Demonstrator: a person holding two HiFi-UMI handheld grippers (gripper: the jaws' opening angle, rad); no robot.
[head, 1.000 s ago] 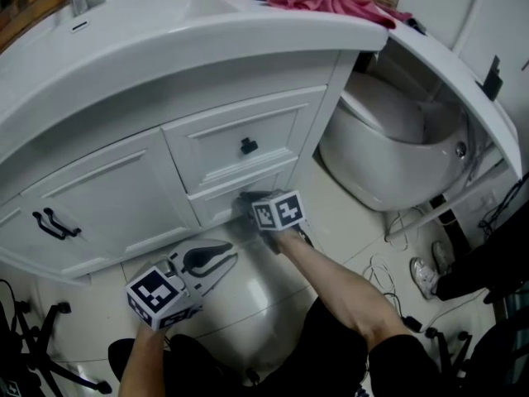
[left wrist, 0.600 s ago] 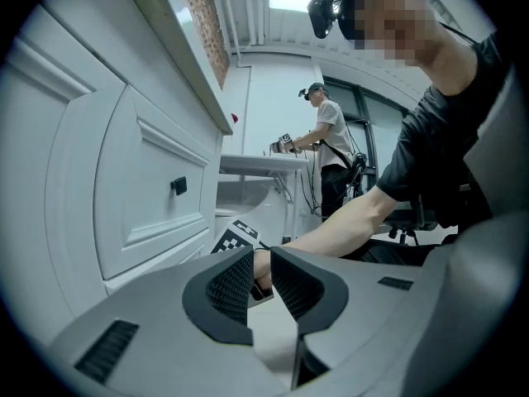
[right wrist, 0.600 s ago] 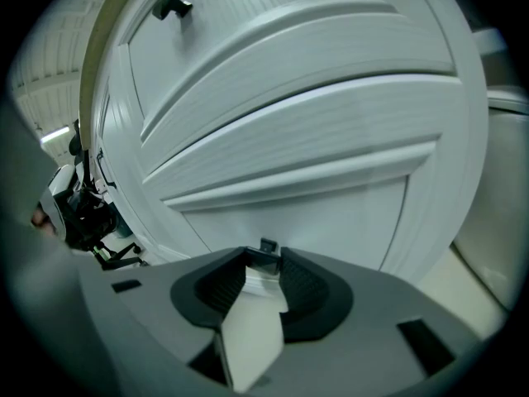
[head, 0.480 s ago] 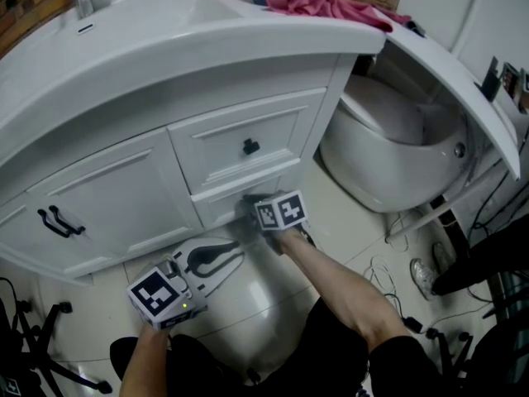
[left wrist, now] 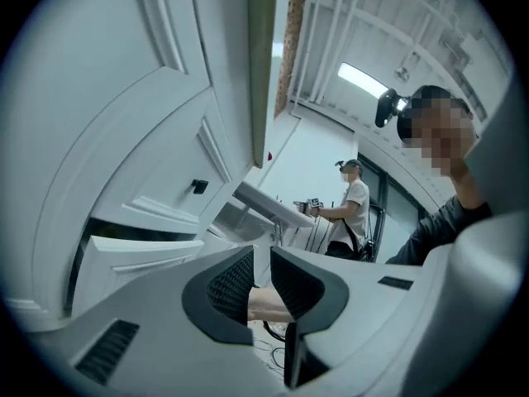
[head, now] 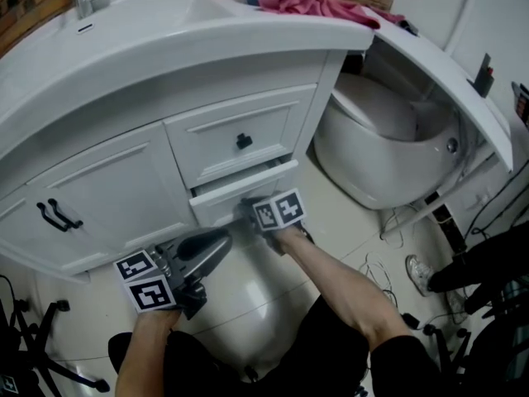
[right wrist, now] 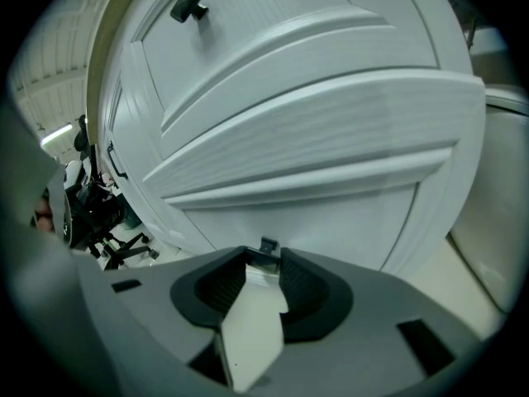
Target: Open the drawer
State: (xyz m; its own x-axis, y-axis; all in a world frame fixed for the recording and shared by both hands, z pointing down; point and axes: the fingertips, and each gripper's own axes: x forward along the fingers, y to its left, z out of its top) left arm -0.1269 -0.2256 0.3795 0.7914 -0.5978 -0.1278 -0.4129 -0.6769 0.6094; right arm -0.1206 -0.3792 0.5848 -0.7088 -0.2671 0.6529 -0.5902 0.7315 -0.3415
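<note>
Two grippers sit low in front of the cabinet, and only the right gripper point(right wrist: 266, 260) is on the job: its jaws are drawn in on the small dark knob point(right wrist: 268, 246) caught right at their tips, and the white front of the lower drawer point(head: 245, 188) stands square across them just beyond. That front runs long from side to side across the jaws, so I judge that the pull must come straight back along the gripper's own line, toward the person, with no swing to either side. The left gripper point(left wrist: 262, 276) hangs off to the left of the right jaws and a little nearer the person, short of the cabinet, its jaws all but together with nothing between them; it is the farther of the two from the knob. Past the right jaws a dark slit shows above the drawer front, so the drawer is only a little way out, with most of its travel left. Above it the upper drawer point(head: 238, 132) sits flush and closed.
</note>
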